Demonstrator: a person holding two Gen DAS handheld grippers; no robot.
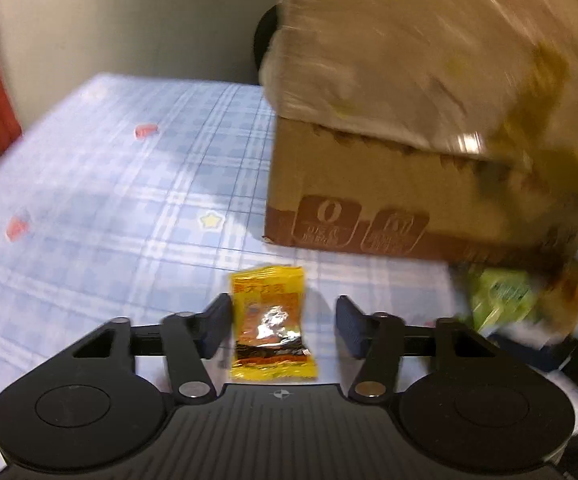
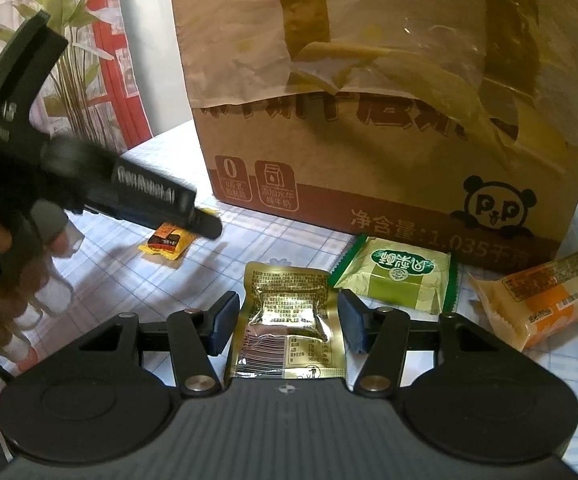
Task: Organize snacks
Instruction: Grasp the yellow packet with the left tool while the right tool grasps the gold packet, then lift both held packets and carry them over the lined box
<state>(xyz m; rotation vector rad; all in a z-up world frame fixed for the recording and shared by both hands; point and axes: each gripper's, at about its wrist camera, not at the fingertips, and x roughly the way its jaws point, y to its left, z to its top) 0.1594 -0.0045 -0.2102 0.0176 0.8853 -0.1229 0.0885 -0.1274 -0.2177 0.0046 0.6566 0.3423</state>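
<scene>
My left gripper (image 1: 280, 326) tilts down, open astride a yellow candy (image 1: 270, 326); my right gripper (image 2: 285, 322) clamps a gold packet (image 2: 287, 320) at lower centre.

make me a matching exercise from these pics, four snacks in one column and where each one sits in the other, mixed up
Things:
1. yellow packet
2. gold packet
3. green packet
4. orange packet

Places:
A. far right, before the cardboard box's right corner
B. between the left gripper's fingers
C. between the right gripper's fingers
D. against the box front, right of the gold one

Pairs: 1-B, 2-C, 3-D, 4-A
</scene>
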